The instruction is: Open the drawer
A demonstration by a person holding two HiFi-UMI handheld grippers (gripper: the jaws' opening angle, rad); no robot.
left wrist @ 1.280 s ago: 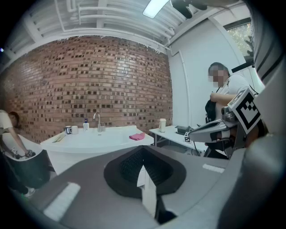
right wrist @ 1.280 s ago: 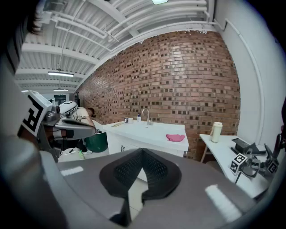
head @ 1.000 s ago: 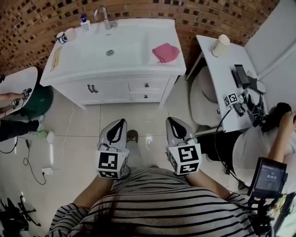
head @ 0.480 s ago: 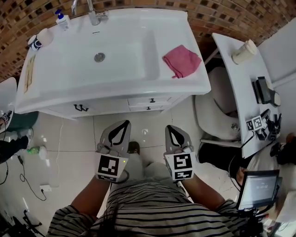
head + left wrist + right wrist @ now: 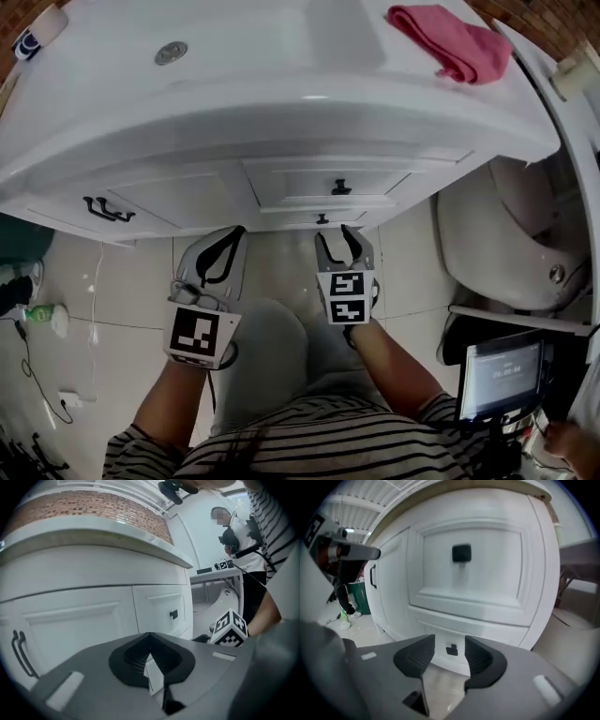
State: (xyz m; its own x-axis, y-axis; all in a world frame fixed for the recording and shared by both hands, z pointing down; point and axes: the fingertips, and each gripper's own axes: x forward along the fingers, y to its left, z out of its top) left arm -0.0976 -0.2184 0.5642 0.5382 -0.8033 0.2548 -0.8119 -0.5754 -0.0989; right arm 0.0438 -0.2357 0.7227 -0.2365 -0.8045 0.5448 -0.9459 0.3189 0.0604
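Lower now, the left gripper [image 5: 234,232] and right gripper [image 5: 338,234] sit at the vanity [image 5: 187,195] front. The drawer [image 5: 291,218], centre of the head view, is fully shut, facing the person, its length running left to right. The left jaws are together; the right are opening, the knob [image 5: 451,649] seemingly just ahead, ungripped.

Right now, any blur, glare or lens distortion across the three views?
Head view: wide-angle bend curves the white vanity countertop, with a glare streak along its front edge. Left gripper view: dark round vignette, white cabinet door slightly soft. Right gripper view: strong fisheye bulge; small black lower drawer knob is readable.
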